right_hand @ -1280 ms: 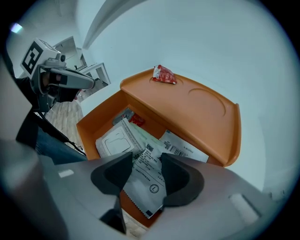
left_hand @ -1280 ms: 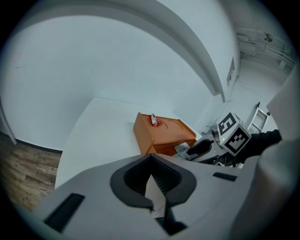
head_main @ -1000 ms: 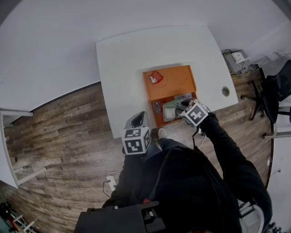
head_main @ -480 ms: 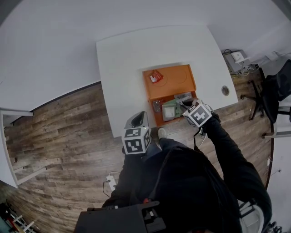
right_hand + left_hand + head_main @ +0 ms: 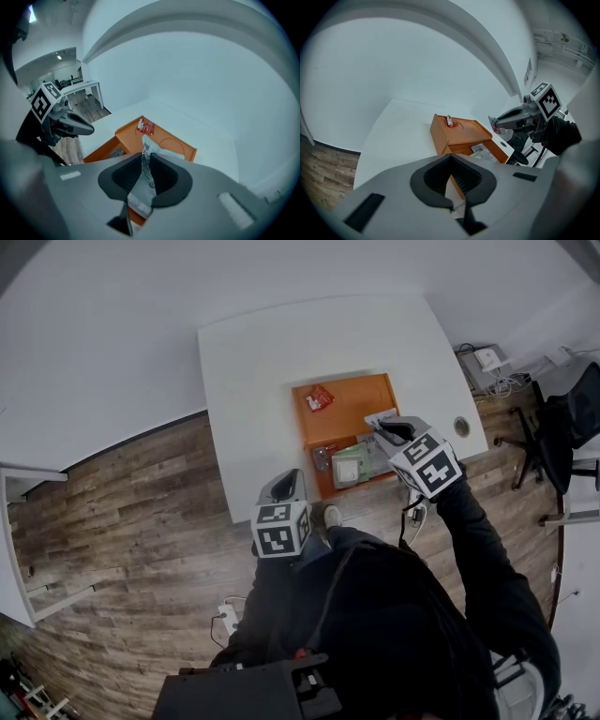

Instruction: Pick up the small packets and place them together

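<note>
An orange tray [image 5: 370, 395] lies on the white table [image 5: 253, 362]. A red packet [image 5: 320, 397] rests in its far left corner, also visible in the gripper views [image 5: 450, 121] [image 5: 145, 126]. My right gripper [image 5: 384, 427] hangs raised over the tray's right side. Its jaws closed within the last second and are shut on a white printed packet [image 5: 140, 197], which pokes out past the tips [image 5: 379, 416]. More packets [image 5: 349, 467] lie in the tray's near compartment. My left gripper [image 5: 284, 482] sits at the table's front edge, shut and holding nothing.
A round cable hole [image 5: 461, 427] marks the table's right edge. Beyond it are a black office chair [image 5: 562, 418] and a box with cables [image 5: 489, 359] on the wood floor. Bare white table surrounds the tray.
My right gripper has lifted up out of the tray's near compartment, carrying the white packet, and tilted. The left gripper has stayed where it was.
</note>
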`<state>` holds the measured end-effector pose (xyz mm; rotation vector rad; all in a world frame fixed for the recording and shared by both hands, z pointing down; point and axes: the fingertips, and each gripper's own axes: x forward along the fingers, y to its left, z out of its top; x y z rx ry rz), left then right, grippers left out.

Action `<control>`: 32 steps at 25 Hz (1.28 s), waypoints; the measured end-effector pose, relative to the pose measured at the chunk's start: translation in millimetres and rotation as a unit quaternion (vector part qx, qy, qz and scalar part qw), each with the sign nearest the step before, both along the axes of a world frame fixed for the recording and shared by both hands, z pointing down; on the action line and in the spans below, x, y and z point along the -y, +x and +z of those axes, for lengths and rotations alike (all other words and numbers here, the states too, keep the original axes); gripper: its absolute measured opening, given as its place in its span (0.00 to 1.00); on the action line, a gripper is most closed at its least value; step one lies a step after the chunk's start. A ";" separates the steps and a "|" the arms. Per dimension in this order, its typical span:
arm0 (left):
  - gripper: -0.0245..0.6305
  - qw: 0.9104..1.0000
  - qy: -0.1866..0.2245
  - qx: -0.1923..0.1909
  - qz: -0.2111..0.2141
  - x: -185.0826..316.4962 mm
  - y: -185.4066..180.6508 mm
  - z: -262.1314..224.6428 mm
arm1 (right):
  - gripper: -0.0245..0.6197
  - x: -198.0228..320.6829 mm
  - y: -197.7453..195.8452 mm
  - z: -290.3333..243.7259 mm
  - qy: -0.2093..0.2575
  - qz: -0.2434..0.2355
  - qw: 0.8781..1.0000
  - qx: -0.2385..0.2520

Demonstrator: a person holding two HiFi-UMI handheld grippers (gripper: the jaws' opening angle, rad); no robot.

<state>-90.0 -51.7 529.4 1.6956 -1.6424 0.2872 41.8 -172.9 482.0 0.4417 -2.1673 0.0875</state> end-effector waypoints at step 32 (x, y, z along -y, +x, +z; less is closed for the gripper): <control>0.03 1.000 -0.001 -0.001 -0.028 -2.2 -21.6 -0.4 | 0.14 73.2 -89.1 53.1 -0.022 -0.009 1.000 -0.007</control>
